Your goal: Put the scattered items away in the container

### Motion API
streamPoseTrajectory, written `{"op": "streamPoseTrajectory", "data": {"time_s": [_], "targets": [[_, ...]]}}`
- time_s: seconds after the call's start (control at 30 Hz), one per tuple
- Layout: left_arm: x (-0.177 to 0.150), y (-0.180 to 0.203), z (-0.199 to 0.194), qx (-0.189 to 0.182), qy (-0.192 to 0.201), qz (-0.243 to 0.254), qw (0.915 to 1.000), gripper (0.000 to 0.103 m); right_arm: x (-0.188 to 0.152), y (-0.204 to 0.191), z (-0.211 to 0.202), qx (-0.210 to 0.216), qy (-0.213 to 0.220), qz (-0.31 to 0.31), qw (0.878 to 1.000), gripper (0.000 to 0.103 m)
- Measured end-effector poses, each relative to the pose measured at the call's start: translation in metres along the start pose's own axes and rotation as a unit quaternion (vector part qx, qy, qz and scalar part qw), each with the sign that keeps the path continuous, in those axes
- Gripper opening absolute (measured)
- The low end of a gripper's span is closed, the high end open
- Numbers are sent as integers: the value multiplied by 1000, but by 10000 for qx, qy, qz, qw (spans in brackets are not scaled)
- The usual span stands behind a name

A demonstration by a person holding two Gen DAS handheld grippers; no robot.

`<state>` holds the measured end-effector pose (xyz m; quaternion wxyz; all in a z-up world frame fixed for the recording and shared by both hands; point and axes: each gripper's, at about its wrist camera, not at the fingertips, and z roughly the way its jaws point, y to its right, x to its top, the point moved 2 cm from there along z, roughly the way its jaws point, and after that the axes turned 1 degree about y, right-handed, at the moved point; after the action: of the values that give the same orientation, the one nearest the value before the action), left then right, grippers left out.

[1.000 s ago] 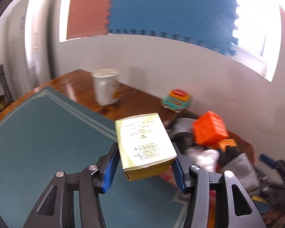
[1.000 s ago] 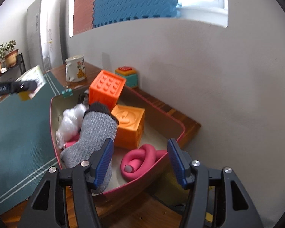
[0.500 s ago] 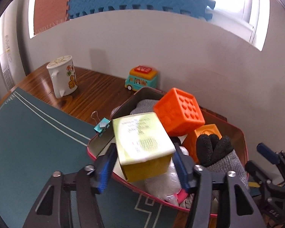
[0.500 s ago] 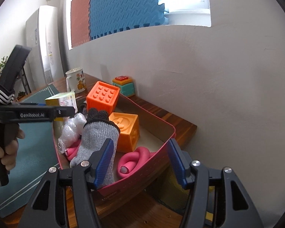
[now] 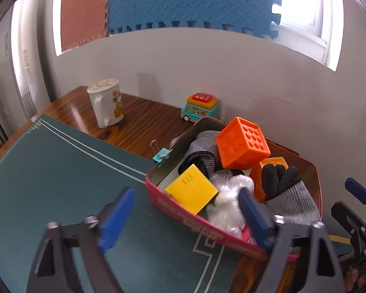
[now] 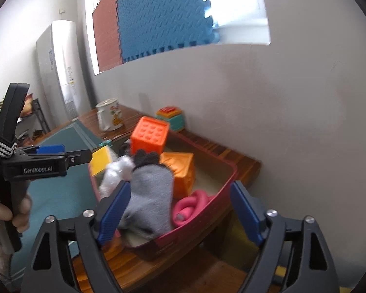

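Note:
The pink-red tin container [image 5: 183,216] stands on the table's right side and holds a yellow box [image 5: 191,191], orange cubes [image 5: 242,144], a grey and black glove [image 5: 288,195], a white plastic bag [image 5: 228,199] and a pink coil [image 6: 191,206]. My left gripper [image 5: 185,216] is open and empty, just above the container's near rim; the yellow box lies free between its fingers. My right gripper [image 6: 179,211] is open and empty over the container's right end [image 6: 222,193]. A teal binder clip [image 5: 161,155] lies on the table beside the container.
A white mug [image 5: 107,102] and a teal toy bus [image 5: 199,107] stand on the wooden table [image 5: 139,127] near the wall. A green mat [image 5: 48,171] covers the table's left. The left gripper also shows in the right wrist view [image 6: 48,156], held by a hand.
My left gripper carried the yellow box to the container, opened and let it drop inside. The right gripper tilted slightly and stayed open.

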<state>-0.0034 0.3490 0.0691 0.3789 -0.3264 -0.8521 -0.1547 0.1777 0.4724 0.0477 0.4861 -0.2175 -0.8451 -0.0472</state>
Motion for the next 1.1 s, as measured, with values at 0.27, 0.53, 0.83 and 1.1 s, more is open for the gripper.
{"op": "streamPoseTrajectory", "data": {"time_s": [0.27,0.53,0.83,1.1], "targets": [[-23,0,-26,228,35,141,9996,102,-19,-27,-3,72,-465,-2,9989,103],[-38,4,-43,27,17,172,9998,102,-27,-52,-19,-45,-544,-274,9981,103],[-42,22,-56,-152,118,427,9989,102,-28,-43,-29,-290,-591,-95,9978,103],[-46,31,-57,-160,60,521,9985,102,-28,-39,-37,-377,-576,-64,9976,103]]}}
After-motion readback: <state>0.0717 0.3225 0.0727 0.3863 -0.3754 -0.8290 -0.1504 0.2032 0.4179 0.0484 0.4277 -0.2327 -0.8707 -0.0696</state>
